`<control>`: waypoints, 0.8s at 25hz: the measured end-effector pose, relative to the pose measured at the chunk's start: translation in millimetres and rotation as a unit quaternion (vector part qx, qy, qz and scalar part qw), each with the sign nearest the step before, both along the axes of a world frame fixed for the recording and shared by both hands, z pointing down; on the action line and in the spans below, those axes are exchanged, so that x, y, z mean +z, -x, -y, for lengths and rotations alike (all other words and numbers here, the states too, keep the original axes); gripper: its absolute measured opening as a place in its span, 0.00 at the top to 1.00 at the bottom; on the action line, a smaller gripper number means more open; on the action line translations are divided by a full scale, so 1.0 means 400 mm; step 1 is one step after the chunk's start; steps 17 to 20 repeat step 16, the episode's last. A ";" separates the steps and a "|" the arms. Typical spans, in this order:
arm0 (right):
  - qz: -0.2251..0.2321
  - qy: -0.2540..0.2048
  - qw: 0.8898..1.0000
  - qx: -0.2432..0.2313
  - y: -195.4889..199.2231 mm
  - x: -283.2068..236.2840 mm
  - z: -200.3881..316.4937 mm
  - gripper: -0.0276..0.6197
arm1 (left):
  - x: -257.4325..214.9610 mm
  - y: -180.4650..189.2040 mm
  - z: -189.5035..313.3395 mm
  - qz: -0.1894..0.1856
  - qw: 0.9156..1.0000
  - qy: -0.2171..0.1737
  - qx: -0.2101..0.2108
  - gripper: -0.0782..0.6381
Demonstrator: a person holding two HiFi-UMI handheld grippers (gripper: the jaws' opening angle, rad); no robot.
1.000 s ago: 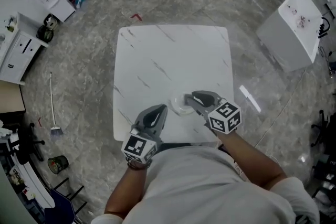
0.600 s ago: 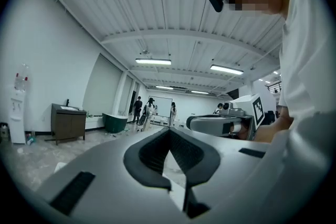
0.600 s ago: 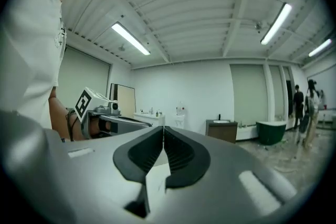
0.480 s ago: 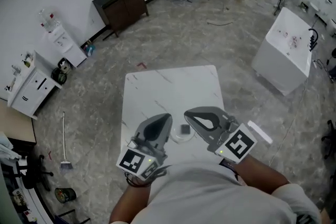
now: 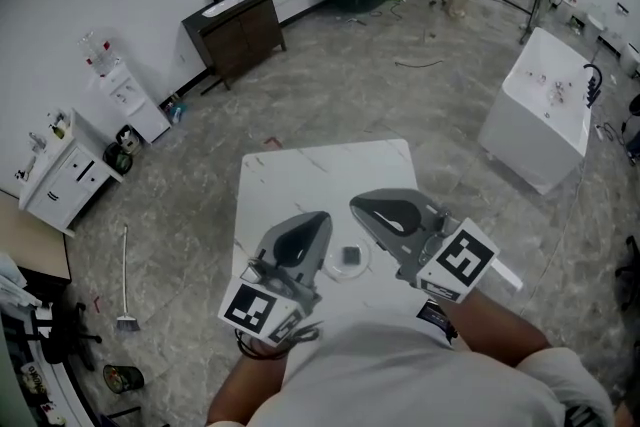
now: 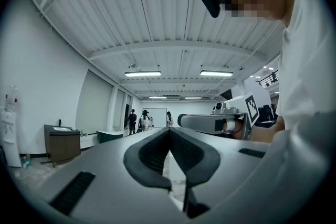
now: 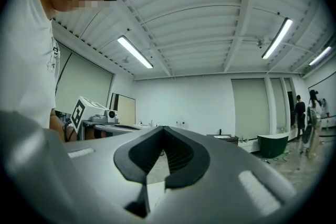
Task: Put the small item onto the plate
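Note:
A small dark square item (image 5: 351, 256) lies on a small clear plate (image 5: 336, 272) near the front edge of the white marble table (image 5: 320, 180). Both grippers hover above the table's front, apart from the plate. My left gripper (image 5: 320, 216) is just left of the plate, shut and empty; in the left gripper view its jaws (image 6: 169, 129) meet with nothing between them. My right gripper (image 5: 356, 203) is to the right of the plate and above it, also shut and empty, as the right gripper view (image 7: 163, 128) shows. Both gripper cameras look out level at the room.
A white tub-like block (image 5: 545, 110) stands on the floor at the right and a dark cabinet (image 5: 235, 25) at the back. White cabinets (image 5: 60, 175) and a broom (image 5: 125, 275) are at the left. People stand far back.
My right gripper has drawn back from the plate and risen, and the dark item now shows on the plate. The left gripper rose slightly. The head view has tilted up.

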State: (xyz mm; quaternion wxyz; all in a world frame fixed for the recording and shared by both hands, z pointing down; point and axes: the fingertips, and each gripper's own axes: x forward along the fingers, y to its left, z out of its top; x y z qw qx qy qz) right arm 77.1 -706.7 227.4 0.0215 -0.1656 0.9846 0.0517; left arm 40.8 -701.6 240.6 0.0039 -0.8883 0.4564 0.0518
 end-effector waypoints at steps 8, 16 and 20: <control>0.003 0.020 1.000 -0.006 0.015 0.008 0.012 0.95 | 0.004 0.031 0.001 -0.009 1.000 0.009 -0.014 0.88; 0.009 0.042 0.999 -0.011 0.050 0.032 0.026 0.95 | 0.015 0.065 0.000 -0.015 1.000 0.015 -0.018 0.88; 0.009 0.042 0.999 -0.011 0.050 0.032 0.026 0.95 | 0.015 0.065 0.000 -0.015 1.000 0.015 -0.018 0.88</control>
